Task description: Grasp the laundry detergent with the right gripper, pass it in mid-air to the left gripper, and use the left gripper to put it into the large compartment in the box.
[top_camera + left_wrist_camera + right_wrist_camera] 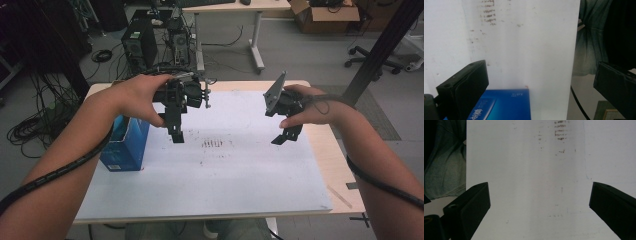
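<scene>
- The left hand-held gripper [176, 134] hangs above the white sheet [225, 170], in the left half of the worktop [340, 165]. Its jaws point down, and in the left gripper view they stand wide apart with nothing between them.
- The right hand-held gripper [286, 137] hangs above the right half of the sheet, well apart from the left one. In the right gripper view its jaws are also wide and hold nothing.
- One hand is on each tool: the left hand [142, 97] closes around the body of the left one, the right hand [312, 107] around the right one. A black cable runs along each forearm.
- The nearest thing is one blue box [125, 145]. It stands at the left edge of the worktop, just beside the left hand-held gripper and below the left wrist. In the left gripper view its blue top [506, 105] shows under the jaws. I cannot tell if the box has something inside.
- Between the two tools the sheet is bare, with one patch of small dark marks [212, 143] near the middle. The sheet covers most of the worktop, and a strip of wood is free along the right edge.
- Toward the near edge there is wide open room on the sheet.
- Behind the worktop, on the floor, stand a computer tower [140, 47] and a second desk [235, 7]; a cardboard box [325, 15] is farther right.
</scene>
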Demonstrator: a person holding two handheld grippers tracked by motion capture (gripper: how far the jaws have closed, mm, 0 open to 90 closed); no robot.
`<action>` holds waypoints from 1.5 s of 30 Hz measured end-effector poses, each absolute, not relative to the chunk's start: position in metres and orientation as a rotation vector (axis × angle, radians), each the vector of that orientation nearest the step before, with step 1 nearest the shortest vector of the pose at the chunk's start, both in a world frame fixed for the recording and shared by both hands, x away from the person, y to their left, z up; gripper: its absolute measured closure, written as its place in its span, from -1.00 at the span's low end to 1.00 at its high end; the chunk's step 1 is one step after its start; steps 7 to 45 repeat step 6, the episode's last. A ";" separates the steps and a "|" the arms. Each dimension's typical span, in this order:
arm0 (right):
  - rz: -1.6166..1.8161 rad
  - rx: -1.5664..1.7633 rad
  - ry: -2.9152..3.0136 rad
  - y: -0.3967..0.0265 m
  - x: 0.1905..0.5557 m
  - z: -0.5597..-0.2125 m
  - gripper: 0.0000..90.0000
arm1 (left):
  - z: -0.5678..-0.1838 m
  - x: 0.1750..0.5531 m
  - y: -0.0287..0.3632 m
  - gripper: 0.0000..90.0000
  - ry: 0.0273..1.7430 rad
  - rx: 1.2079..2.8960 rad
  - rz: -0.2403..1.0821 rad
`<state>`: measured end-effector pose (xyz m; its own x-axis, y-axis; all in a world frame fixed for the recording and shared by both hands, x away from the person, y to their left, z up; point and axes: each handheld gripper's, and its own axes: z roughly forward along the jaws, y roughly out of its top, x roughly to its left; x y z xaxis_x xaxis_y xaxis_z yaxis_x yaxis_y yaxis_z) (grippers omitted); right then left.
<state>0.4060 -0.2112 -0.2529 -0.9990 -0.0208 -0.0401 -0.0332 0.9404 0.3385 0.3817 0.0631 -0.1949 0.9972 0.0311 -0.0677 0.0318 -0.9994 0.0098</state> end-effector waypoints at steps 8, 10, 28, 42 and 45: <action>0.564 -0.041 3.044 -0.211 0.403 -0.253 -0.92 | -0.198 0.382 0.063 -1.00 0.065 3.107 -0.099; 0.564 -0.041 3.044 -0.211 0.403 -0.253 -0.92 | -0.198 0.382 0.063 -1.00 0.065 3.107 -0.099; 0.564 -0.041 3.044 -0.211 0.403 -0.253 -0.92 | -0.198 0.382 0.063 -1.00 0.065 3.107 -0.099; 0.564 -0.041 3.044 -0.211 0.403 -0.253 -0.92 | -0.198 0.382 0.063 -1.00 0.065 3.107 -0.099; 0.564 -0.041 3.044 -0.211 0.403 -0.253 -0.92 | -0.198 0.382 0.063 -1.00 0.065 3.107 -0.099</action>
